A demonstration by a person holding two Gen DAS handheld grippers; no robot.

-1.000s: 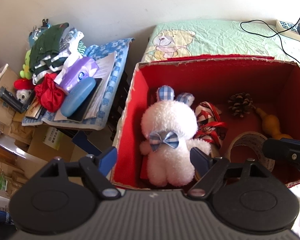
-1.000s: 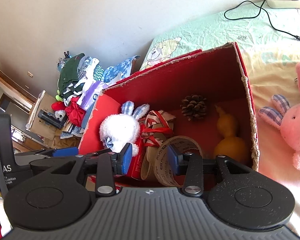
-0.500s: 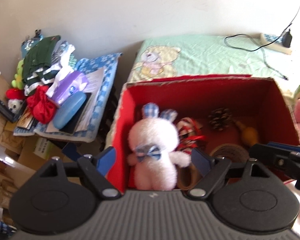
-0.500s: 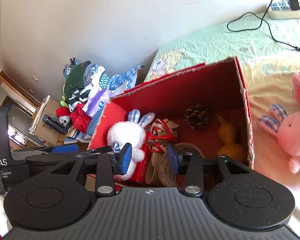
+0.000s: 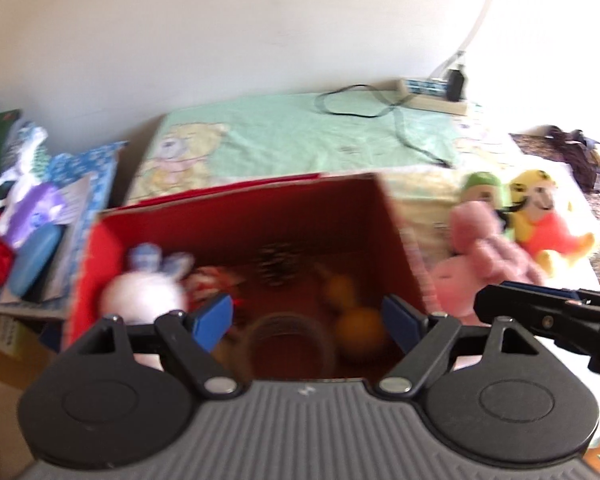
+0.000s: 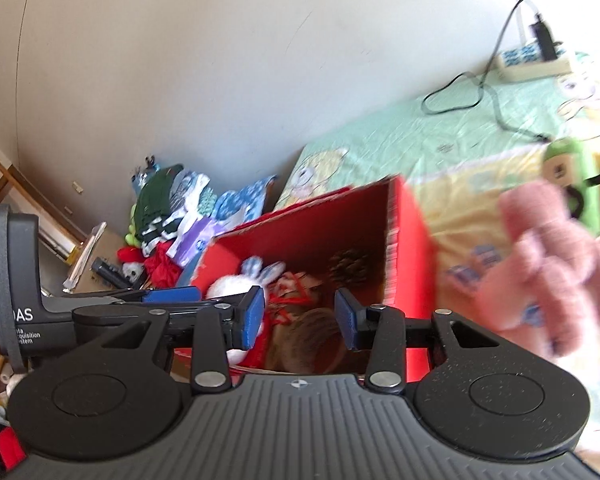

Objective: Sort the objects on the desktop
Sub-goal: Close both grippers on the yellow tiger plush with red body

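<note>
A red cardboard box [image 5: 236, 216] [image 6: 404, 272] stands on the bed. In it lie a white plush rabbit [image 5: 142, 294] [image 6: 236, 284], a red-ribboned bundle [image 6: 292, 284], a pine cone [image 5: 278, 266] [image 6: 348, 266], a yellow gourd [image 5: 356, 320] and a tape roll [image 5: 288, 344]. A pink plush rabbit [image 5: 484, 256] [image 6: 560, 264] lies on the bed right of the box. My left gripper [image 5: 308, 320] is open and empty above the box's near edge. My right gripper [image 6: 300, 318] is open and empty beside it.
Two plush dolls, green [image 5: 482, 188] and yellow [image 5: 540, 216], lie past the pink rabbit. A power strip [image 5: 432, 92] with a black cable sits at the back of the bed. A cluttered pile of clothes and a blue case [image 5: 32, 264] lies left of the box.
Both grippers have pulled back and swung right; the box looks smaller and the pink rabbit and dolls have come into the left wrist view. The right gripper's jaws stand wider apart.
</note>
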